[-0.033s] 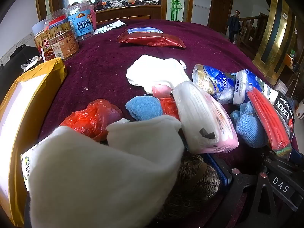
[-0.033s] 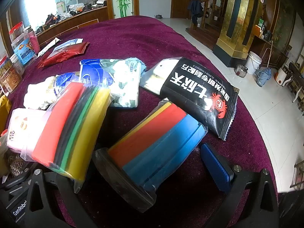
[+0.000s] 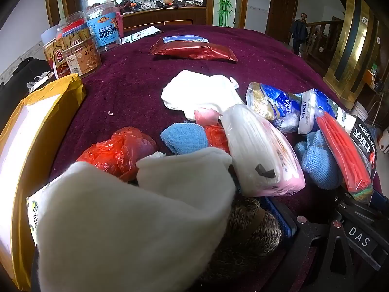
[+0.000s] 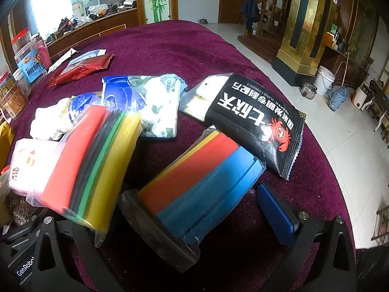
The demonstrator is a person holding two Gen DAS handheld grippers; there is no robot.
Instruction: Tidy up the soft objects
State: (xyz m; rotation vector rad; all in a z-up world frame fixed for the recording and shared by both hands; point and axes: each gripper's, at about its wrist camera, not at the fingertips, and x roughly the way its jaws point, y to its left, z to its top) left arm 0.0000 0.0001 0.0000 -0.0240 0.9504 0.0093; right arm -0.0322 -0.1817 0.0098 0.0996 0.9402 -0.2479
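Observation:
In the left wrist view a big white fleece cloth (image 3: 126, 221) fills the front and covers my left gripper's left finger; the right blue pad (image 3: 284, 219) shows beside a brown knitted piece (image 3: 252, 233). Whether the jaws grip the cloth is hidden. Beyond lie a tissue pack (image 3: 262, 150), blue mitts (image 3: 184, 138), an orange bag (image 3: 116, 150) and a white cloth (image 3: 201, 92). In the right wrist view my right gripper (image 4: 192, 209) stands open around a bagged red-and-blue foam pack (image 4: 199, 185). A second foam bag, red, green and yellow (image 4: 92, 160), lies over the left finger.
Maroon tablecloth (image 3: 126, 85) covers the table. Snack jars (image 3: 82, 56) stand far left, a yellow envelope (image 3: 29, 131) at the left edge, a red foil pack (image 3: 194, 51) farther back. A black crab-print packet (image 4: 252, 121) and blue tissue packs (image 4: 141, 102) lie ahead. The table edge drops to the tiled floor on the right.

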